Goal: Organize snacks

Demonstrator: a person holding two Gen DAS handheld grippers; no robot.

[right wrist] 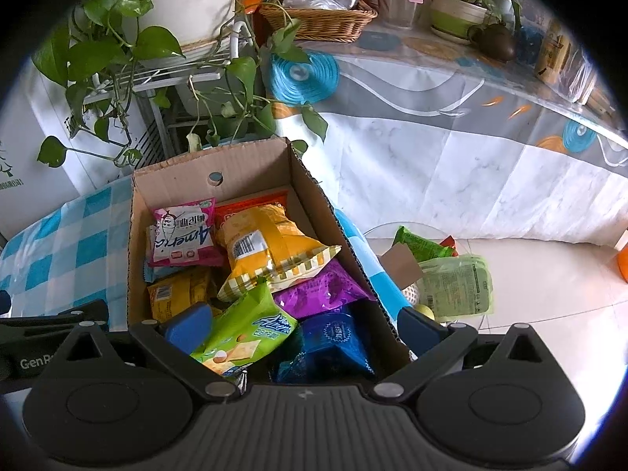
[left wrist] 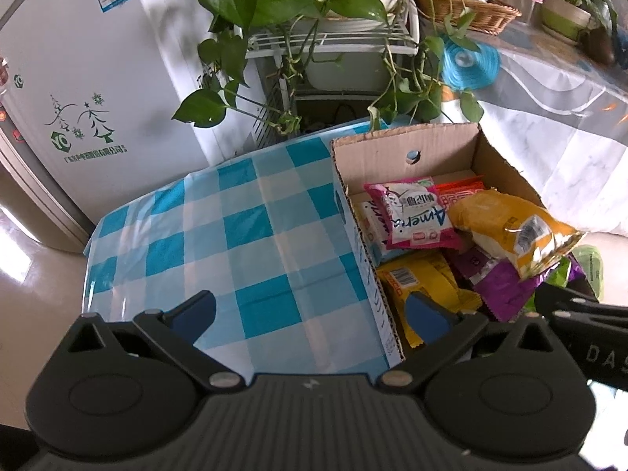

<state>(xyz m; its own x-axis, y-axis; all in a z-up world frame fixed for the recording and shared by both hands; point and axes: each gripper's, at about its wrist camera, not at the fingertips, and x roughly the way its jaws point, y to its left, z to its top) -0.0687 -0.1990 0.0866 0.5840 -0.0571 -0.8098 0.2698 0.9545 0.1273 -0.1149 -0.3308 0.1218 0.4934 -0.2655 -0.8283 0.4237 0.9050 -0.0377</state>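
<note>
Two open tools hover over one snack-filled cardboard box.

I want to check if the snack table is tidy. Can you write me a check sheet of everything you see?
Surface: blue-and-white checked tablecloth, bare beside the box.
Job's things: open cardboard box full of snack packets; pink packet and orange-yellow bag on top, purple packet, green packet, blue packet nearer.
Clutter: green packets lying outside the box on a low glass surface.
Grippers: left gripper open, straddling the box's side wall; right gripper open over the snacks, holding nothing.
Cables: nothing seen.
Surroundings: trailing pot plant, wicker basket, white refrigerator, covered table.
</note>
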